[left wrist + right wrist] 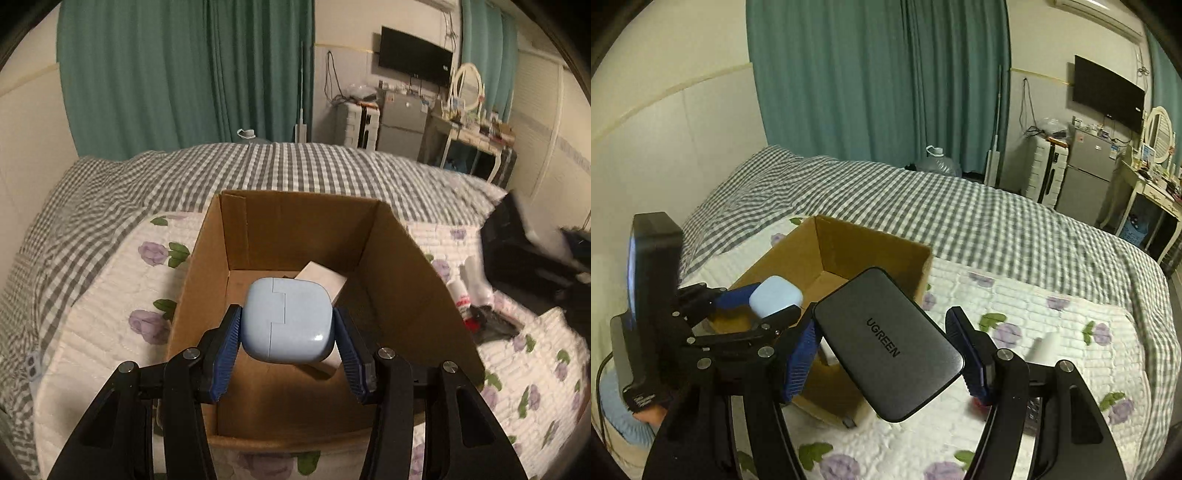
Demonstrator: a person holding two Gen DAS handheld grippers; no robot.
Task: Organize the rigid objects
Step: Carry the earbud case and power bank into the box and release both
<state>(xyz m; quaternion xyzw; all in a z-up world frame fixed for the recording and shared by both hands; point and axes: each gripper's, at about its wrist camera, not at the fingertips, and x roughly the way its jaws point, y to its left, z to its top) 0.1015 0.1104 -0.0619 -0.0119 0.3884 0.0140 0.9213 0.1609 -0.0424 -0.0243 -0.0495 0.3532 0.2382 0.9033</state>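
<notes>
My left gripper [288,328] is shut on a light blue rounded case [290,319] and holds it over the open cardboard box [417,266] on the bed. A beige carton [325,278] lies inside the box, partly hidden by the case. My right gripper [886,350] is shut on a dark grey UGREEN power bank [888,343], held tilted above the box's near right corner [916,266]. The left gripper with the blue case [775,295] shows at the left of the right wrist view.
The box sits on a white flowered quilt [110,306] over a grey checked blanket [295,166]. Small bottles and dark items [476,306] lie right of the box. A white tube [1045,347] lies on the quilt. Curtains, fridge and dresser stand beyond the bed.
</notes>
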